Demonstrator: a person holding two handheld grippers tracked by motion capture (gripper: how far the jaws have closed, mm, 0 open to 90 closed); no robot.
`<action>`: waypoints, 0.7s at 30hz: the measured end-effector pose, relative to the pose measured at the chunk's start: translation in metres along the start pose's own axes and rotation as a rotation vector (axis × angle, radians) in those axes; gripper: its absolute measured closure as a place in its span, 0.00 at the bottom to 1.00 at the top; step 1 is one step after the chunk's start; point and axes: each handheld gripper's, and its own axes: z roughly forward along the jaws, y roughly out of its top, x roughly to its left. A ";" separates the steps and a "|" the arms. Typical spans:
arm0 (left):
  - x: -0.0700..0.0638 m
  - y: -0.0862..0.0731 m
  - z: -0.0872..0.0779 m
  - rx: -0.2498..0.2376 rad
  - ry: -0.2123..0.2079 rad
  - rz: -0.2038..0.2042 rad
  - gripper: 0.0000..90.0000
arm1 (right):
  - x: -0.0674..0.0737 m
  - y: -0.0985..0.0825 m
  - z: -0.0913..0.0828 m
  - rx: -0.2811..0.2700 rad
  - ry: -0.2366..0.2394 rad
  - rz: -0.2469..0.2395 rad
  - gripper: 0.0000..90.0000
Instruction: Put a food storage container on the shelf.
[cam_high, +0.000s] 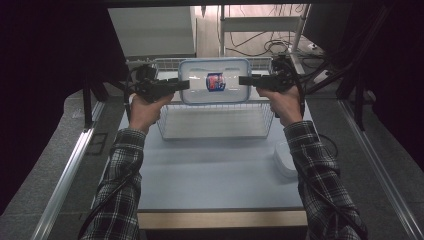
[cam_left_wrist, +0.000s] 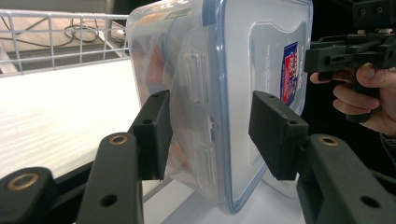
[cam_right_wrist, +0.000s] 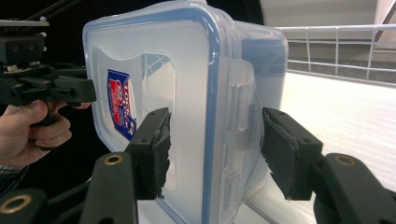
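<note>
Left gripper and right gripper both straddle the lidded plastic container, jaws spread, pads not pressing. It sits over the wire basket; a spare lid lies at four o'clock.

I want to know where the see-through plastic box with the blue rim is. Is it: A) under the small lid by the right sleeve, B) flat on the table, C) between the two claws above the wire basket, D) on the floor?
C: the see-through plastic box with the blue rim sits up between the left claw and right claw, above the white wire basket.
</note>
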 end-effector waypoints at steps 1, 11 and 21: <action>0.000 0.000 0.000 -0.005 0.003 -0.002 0.55 | 0.000 0.000 0.000 -0.001 0.000 0.004 0.49; -0.004 -0.002 0.010 0.052 0.118 0.047 0.54 | 0.001 0.003 0.006 0.024 -0.053 0.006 0.43; 0.002 -0.004 0.011 0.038 0.090 0.006 0.56 | -0.004 0.004 0.012 0.016 -0.070 0.044 0.39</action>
